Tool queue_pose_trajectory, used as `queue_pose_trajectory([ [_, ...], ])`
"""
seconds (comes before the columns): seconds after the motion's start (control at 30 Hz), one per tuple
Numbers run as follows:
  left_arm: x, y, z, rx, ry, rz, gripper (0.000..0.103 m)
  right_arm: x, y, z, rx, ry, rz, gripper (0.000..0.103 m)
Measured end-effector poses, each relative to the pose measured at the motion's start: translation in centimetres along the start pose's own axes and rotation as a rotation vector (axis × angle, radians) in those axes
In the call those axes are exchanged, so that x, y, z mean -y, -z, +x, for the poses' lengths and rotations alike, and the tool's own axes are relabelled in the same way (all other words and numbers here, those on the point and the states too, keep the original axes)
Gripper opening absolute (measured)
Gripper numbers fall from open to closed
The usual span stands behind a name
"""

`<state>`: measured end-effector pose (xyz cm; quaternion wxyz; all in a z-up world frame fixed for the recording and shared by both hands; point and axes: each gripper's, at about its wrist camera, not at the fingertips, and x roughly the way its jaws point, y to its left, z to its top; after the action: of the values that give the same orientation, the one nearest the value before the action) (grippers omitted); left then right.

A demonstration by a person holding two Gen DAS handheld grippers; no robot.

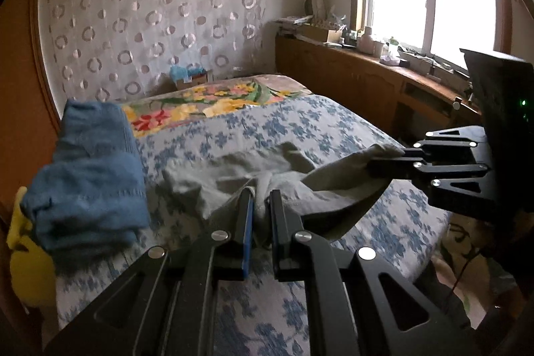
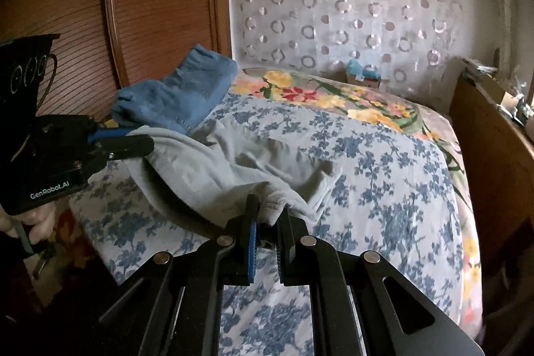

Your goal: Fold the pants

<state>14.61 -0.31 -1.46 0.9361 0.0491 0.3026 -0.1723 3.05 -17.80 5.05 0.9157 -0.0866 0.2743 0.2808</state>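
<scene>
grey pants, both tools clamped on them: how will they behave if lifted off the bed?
The grey pants are likely floppy: the cloth sags between the left tool and right tool. Probably light, since thin folds bunch easily. The free end may drag on the bedspread.

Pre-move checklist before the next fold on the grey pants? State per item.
1. Left gripper clamped on the grey pants: ok, cloth is pinched between its fingers.
2. Right gripper clamped on the pants: ok, fabric is bunched between its fingers.
3. Edge between the two grips taut: not ok, it sags and wrinkles.
4. Pants lying flat on the bed: not ok, the far part is creased and rumpled.
5. Fold area clear of the blue jeans: cannot tell, they lie close beside the pants near the left gripper and may touch.
6. Matching corners gripped: cannot tell, the fingers hide the held edge.
</scene>
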Motion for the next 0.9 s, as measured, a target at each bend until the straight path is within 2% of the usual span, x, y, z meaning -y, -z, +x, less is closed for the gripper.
queue_pose_trajectory([
  [0.33, 0.6, 4.5, -1.6, -0.017, 0.033, -0.081, 0.01, -0.1, 3.1, 0.4, -0.007, -0.04, 0.111, 0.009],
  [0.47, 1.1, 5.8, -1.6, -0.024, 0.004, -0.078, 0.01, -0.3, 4.3, 0.2, -0.013, -0.053, 0.138, 0.009],
  [0.9, 1.2, 9.0, -2.0, -0.049, -0.022, -0.114, 0.01, -1.6, 5.3, 0.5, -0.035, -0.054, 0.128, 0.009],
])
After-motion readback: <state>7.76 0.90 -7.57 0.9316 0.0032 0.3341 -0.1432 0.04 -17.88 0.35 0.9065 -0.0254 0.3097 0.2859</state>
